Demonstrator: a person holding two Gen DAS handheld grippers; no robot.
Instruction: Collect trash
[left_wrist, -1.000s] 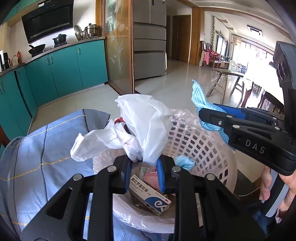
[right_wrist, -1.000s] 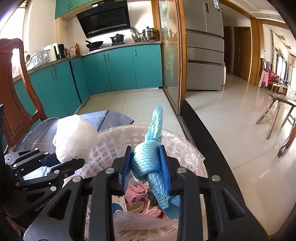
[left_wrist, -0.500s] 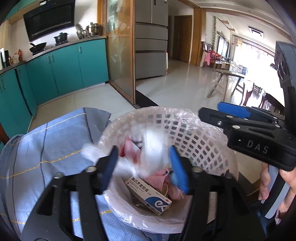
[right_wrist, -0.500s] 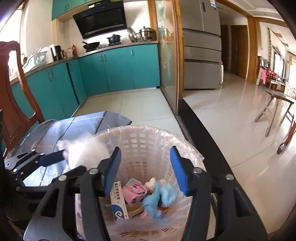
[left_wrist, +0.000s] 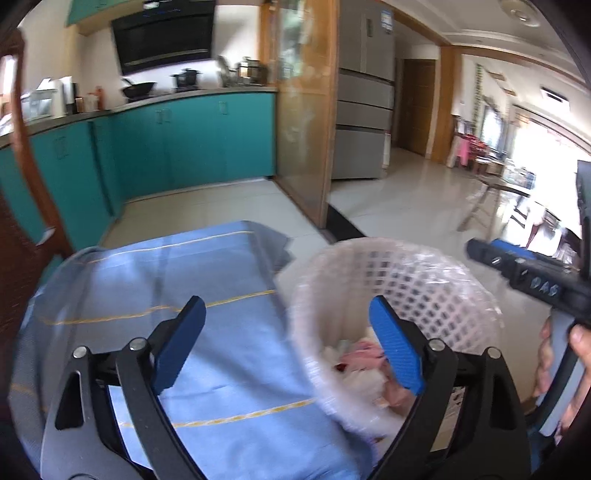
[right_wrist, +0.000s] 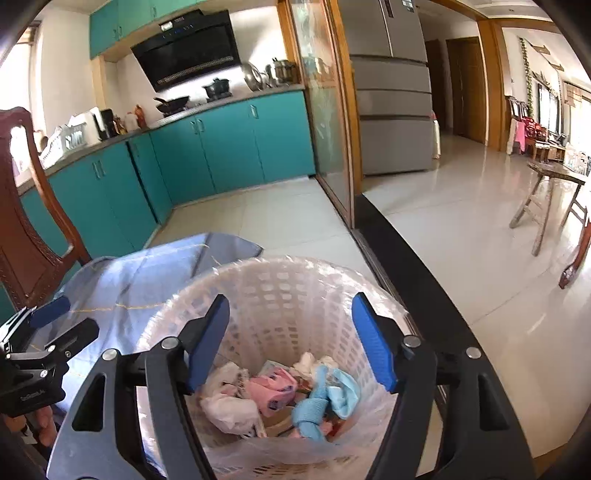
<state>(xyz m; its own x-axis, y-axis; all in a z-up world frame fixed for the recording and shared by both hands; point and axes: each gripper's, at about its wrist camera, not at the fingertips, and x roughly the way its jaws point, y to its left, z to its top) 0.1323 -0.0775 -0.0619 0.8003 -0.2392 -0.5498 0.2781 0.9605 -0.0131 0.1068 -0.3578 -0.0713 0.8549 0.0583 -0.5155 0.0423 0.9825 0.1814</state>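
A white lattice waste basket (right_wrist: 295, 288) lined with a clear bag stands at the edge of a table with a blue cloth (left_wrist: 177, 280). Inside lie a white plastic bag (right_wrist: 229, 406), a knotted blue cloth (right_wrist: 310, 410) and a pink packet (right_wrist: 273, 391). My right gripper (right_wrist: 291, 347) is open and empty right above the basket. My left gripper (left_wrist: 288, 350) is open and empty over the blue cloth at the basket's left rim (left_wrist: 306, 295). The right gripper also shows in the left wrist view (left_wrist: 517, 266), and the left gripper in the right wrist view (right_wrist: 48, 332).
A wooden chair (right_wrist: 26, 206) stands at the left of the table. Teal kitchen cabinets (right_wrist: 221, 147) line the far wall. A glass sliding door (right_wrist: 325, 110) and a fridge (right_wrist: 391, 88) are beyond. A wooden bench (right_wrist: 546, 192) stands on the tiled floor at right.
Both grippers opened. The white plastic bag and the blue cloth dropped into the basket. My left gripper has since swung left, over the blue tablecloth.
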